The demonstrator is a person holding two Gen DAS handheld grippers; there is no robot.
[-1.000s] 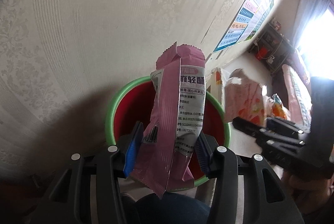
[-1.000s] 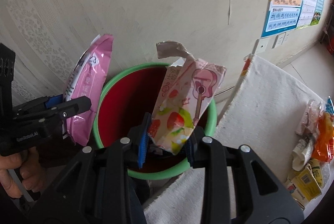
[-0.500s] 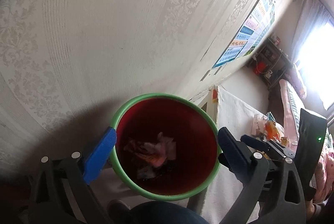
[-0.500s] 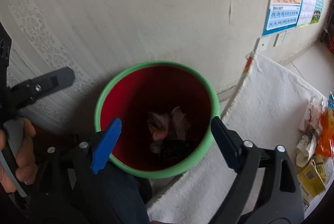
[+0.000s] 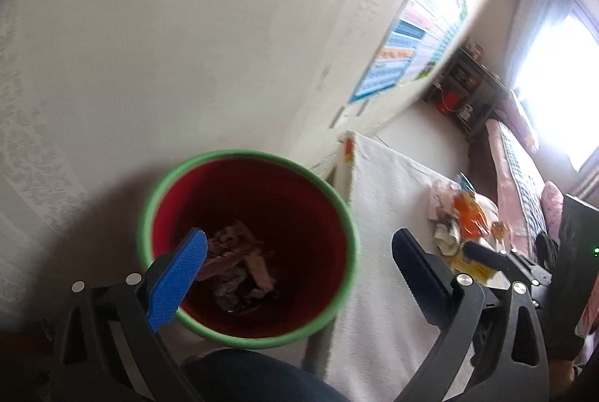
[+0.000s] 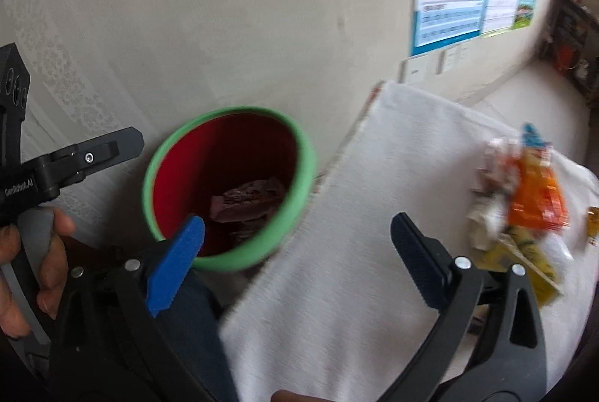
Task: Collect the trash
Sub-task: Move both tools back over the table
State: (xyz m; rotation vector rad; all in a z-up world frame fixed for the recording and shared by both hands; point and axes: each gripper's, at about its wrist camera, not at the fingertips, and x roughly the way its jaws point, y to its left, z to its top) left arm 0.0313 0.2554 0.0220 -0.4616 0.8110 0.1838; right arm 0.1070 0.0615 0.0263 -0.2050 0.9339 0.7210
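Right now both claws stand apart and empty: the left claw (image 5: 299, 263) sits over the green-rimmed red bin (image 5: 164, 185), and the right claw (image 6: 297, 252) sits over the near edge of the white-cloth bench (image 6: 329, 252), bin ahead and to its left. Remaining trash pile (image 6: 524, 200), orange wrapper on top, lies ahead and to the right of the right claw; from the left claw it is further right, past the bin, so I'd judge the right one nearer. Pile looks stretched roughly front-to-back along the right claw's line, though blur hides single pieces.
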